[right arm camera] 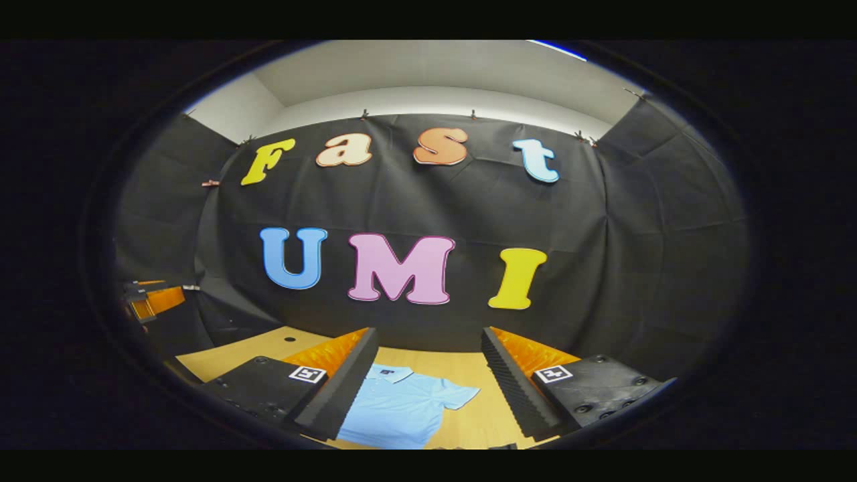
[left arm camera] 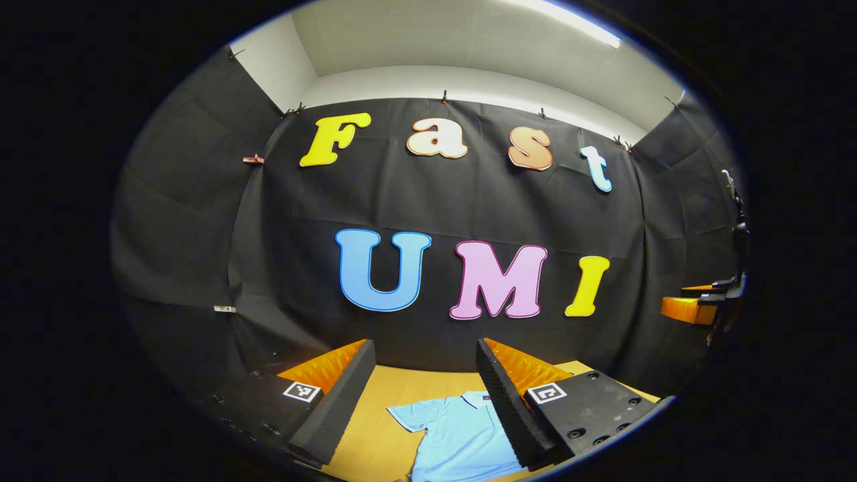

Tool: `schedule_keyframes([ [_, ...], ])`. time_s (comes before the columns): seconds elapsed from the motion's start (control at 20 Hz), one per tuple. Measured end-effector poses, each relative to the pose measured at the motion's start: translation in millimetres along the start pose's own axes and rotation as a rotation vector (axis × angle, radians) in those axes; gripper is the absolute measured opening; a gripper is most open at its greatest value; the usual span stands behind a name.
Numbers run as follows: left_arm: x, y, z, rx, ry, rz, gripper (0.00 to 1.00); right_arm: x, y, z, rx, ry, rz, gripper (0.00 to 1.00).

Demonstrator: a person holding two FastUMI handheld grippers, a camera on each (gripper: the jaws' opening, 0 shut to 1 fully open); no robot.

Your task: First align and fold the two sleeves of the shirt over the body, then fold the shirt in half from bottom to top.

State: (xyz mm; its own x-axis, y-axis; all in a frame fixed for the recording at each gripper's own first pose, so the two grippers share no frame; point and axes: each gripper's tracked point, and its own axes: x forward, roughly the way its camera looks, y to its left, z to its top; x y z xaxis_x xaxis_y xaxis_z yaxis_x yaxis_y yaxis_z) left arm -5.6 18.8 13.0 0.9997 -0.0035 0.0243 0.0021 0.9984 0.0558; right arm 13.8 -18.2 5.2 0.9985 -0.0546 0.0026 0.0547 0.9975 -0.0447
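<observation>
Two hand-held grippers are hovering above the tabletop (left arm camera: 381,395), both released, jaws standing wide apart with nothing between them. Left hand-held gripper (left arm camera: 428,402) is looking down past its fingers at the shirt (left arm camera: 462,435), which is lying flat on the tabletop, collar toward the booth wall, one short sleeve (left arm camera: 407,416) spreading out to the side. Right hand-held gripper (right arm camera: 428,385) is seeing the same shirt (right arm camera: 395,408) from the other side, with the opposite sleeve (right arm camera: 458,396) lying out flat. Each one is also showing at the far edge of the other's view, well apart from it.

Neither sleeve is folded yet, so the task is judged to be at its very start.

Risks from here: the fabric is looking thin and limp, so a pinch taken too deep is likely to catch both layers, or drag the whole body along with the sleeve. A pinch taken too shallow is likely to slip off the hem. The tabletop is smooth pale wood, offering little grip, so the shirt may be sliding instead of folding. Uneven pulls from the two sides would be leaving the sleeves misaligned.

The shirt is pale blue and soft, with a polo-style collar; the inner faces of the fingers are ribbed, wedge-shaped.
</observation>
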Motion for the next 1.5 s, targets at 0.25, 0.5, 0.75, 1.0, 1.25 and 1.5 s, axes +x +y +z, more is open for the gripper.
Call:
schedule_keyframes([
  [0.25, 1.7, 2.3, -1.2, -0.014, 0.007, -0.01, 0.96, 1.6, 3.0, -0.1, -0.02, -0.009, 0.015, 0.96],
  [0.5, 4.4, -0.8, -5.7, -0.011, 0.02, -0.031, 0.96, 12.8, 0.4, -3.4, -0.034, 0.011, 0.033, 0.97],
  [0.75, 19.7, -16.3, -6.9, -0.047, 0.03, -0.079, 0.96, 48.7, -3.2, -14.6, -0.074, 0.048, 0.104, 0.97],
  [1.0, 37.8, -19.0, -13.7, 0.001, 0.052, -0.047, 0.96, 114.8, -12.6, -45.9, -0.078, 0.075, 0.178, 0.96],
  [1.25, 79.0, -33.3, -11.9, 0.014, 0.043, -0.006, 0.96, 199.6, -39.0, -118.8, -0.142, 0.193, 0.246, 0.97],
  [1.5, 137.8, -64.0, -26.3, 0.044, 0.076, 0.014, 0.97, 258.6, -57.2, -213.0, -0.073, 0.346, 0.301, 0.97],
])
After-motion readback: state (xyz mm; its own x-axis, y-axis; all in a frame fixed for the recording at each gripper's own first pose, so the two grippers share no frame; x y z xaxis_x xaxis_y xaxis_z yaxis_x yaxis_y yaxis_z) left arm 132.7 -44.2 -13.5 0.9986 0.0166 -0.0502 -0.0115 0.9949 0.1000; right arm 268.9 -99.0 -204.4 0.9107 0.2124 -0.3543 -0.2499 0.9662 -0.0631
